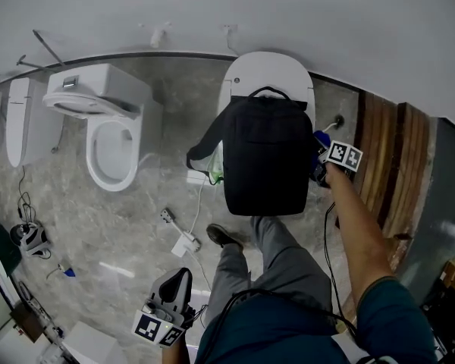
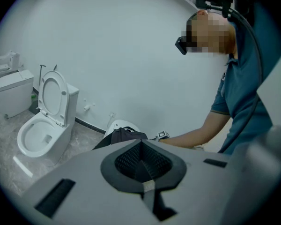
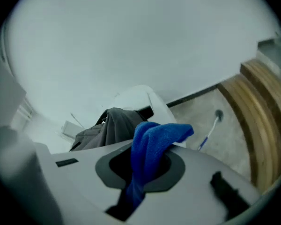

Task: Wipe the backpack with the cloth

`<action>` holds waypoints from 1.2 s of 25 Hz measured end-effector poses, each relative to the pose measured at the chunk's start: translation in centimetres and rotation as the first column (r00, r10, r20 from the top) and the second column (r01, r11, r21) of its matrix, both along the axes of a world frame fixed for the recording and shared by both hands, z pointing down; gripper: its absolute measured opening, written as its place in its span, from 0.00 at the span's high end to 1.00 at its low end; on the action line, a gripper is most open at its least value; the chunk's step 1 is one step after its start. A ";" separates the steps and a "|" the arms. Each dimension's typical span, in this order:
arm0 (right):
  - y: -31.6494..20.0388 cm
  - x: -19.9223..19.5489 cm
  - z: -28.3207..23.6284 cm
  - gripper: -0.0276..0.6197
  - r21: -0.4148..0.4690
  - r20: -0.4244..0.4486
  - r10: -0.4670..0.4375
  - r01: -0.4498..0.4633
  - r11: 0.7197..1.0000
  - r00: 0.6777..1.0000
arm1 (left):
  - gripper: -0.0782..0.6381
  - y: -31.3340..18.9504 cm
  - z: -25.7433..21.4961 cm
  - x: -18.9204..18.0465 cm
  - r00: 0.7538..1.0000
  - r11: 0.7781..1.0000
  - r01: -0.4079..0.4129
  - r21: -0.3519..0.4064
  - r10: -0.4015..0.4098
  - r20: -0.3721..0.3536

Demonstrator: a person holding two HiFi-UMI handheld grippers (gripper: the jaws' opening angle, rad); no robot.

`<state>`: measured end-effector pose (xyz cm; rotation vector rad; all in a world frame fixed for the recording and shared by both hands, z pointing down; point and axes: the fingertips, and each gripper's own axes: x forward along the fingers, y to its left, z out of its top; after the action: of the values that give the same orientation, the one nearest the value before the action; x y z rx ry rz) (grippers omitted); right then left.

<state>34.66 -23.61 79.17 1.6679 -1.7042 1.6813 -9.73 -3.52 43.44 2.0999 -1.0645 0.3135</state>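
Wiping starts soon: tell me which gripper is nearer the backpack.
Right. The right gripper, holding the cloth, is beside the backpack; the left gripper is far off by the person's leg.

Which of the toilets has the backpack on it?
The closed toilet in the middle, beside the right gripper, bears the backpack. The open toilet left of it in the head view is bare.

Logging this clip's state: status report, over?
Right gripper shut on blue cloth, at right edge of backpack. Left gripper shut, empty, low and well clear. Backpack sits on closed toilet, nothing across it.
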 end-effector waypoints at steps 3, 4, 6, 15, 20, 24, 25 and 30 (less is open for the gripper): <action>-7.5 -0.4 -2.1 0.91 0.043 -0.110 -0.139 0.144 0.989 0.984 | 0.88 0.4 0.2 -0.9 1.000 1.000 0.031 -0.004 -0.031 0.000; -9.5 -1.4 -2.7 0.91 0.047 -0.141 -0.202 0.211 0.976 0.969 | 0.88 0.6 0.2 -1.1 0.999 0.999 0.041 -0.005 -0.041 0.000; -11.9 -4.0 -2.8 0.91 -0.040 -0.278 -0.439 0.446 0.894 0.854 | 0.88 0.9 0.4 -1.4 0.998 0.998 0.057 -0.009 -0.057 -0.003; -15.9 -26.9 -2.9 0.91 -0.138 -0.399 -0.879 0.931 0.339 0.261 | 0.88 1.9 1.0 -3.8 0.992 0.992 0.124 -0.021 -0.124 -0.003; -10.7 -35.0 -1.1 0.91 -0.462 -0.444 -0.779 0.858 -0.225 -0.444 | 0.88 3.5 0.8 -6.5 0.983 0.982 0.185 -0.023 -0.185 0.001; -1.8 -37.1 1.7 0.91 -0.574 -0.232 -0.599 0.605 -0.552 -0.767 | 0.88 4.4 0.9 -8.5 0.975 0.975 0.222 -0.021 -0.223 -0.012; 0.7 -37.4 2.3 0.91 -0.573 -0.184 -0.569 0.558 -0.601 -0.802 | 0.88 4.5 0.9 -8.9 0.973 0.973 0.228 -0.018 -0.228 -0.016; 13.3 -38.4 4.7 0.91 -0.522 -0.054 -0.511 0.460 -0.718 -0.858 | 0.88 5.5 0.7 -11.0 0.969 0.970 0.245 -0.010 -0.245 -0.028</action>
<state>-3.73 -10.32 83.90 -0.5251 -1.3617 -0.1726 -20.75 1.99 44.13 1.9344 -1.2872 0.1640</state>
